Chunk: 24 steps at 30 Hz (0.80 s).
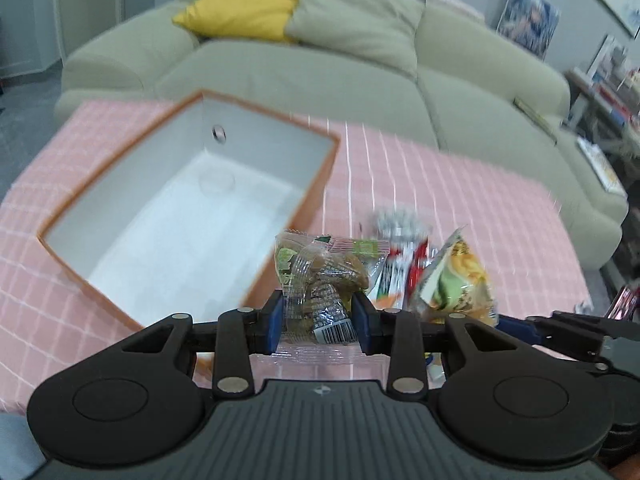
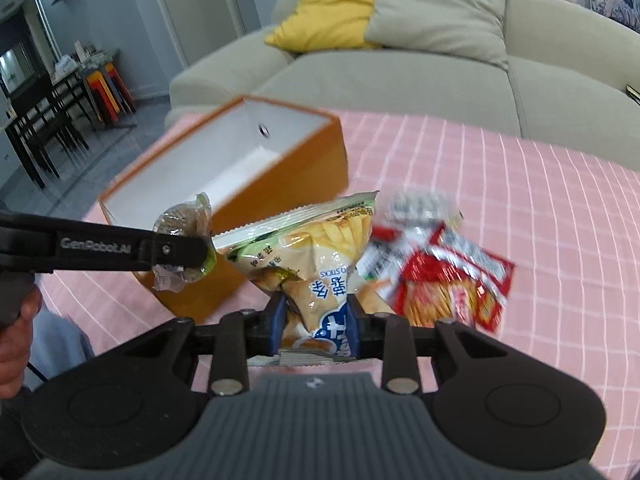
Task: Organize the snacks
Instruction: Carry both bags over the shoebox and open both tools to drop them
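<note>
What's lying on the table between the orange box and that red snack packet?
Only bare pink checked tablecloth between the orange box and the red snack packet, in the right wrist view. The yellow chip bag crossing it is held.

Even, soft indoor light; motion blur throughout, fisheye bending at edges, dark corners

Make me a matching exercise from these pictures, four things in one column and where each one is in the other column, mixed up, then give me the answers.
Things:
1. clear-wrapped snack
2. potato sticks bag
3. red cracker packet
4. orange box

Places:
A. lying on the pink checked tablecloth, held by neither gripper
B. between the pads of the right hand-held gripper
C. open, white inside, no snacks seen in it
D. between the pads of the left hand-held gripper

Pairs: 1-D, 2-B, 3-A, 4-C
</note>
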Motion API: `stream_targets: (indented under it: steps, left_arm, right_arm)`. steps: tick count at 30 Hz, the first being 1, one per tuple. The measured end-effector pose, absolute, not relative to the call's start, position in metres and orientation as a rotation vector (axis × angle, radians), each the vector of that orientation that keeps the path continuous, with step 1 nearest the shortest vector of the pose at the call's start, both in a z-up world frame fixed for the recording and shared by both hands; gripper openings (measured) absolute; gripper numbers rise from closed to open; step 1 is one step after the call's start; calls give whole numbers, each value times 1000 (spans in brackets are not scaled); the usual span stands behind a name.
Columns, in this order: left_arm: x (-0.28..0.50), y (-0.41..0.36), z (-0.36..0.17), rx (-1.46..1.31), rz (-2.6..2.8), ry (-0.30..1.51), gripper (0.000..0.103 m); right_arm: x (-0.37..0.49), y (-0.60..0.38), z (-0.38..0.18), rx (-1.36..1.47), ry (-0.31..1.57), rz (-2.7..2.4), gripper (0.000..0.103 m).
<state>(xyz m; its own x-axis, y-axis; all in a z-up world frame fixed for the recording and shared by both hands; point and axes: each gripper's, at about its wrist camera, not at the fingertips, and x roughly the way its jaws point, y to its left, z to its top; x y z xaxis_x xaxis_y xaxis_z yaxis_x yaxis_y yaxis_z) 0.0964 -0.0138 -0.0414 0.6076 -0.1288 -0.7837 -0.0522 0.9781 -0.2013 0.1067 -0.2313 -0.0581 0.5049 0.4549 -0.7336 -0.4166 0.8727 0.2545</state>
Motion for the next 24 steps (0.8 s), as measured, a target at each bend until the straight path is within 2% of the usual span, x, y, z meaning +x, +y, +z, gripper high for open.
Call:
stream_targets:
  steps: [6,14,24]
  left_arm:
    - [108,25,-6,-188,-44,865,40]
    - [126,64,9,-83,-23,890,40]
    - [165,96,-39,70,-12,1114,40]
  right_arm:
    - [123,-194,-21,47,821,612,28]
    - [144,-132,7,74,791,740,28]
    - [180,-47,-20,-87,939,810,28]
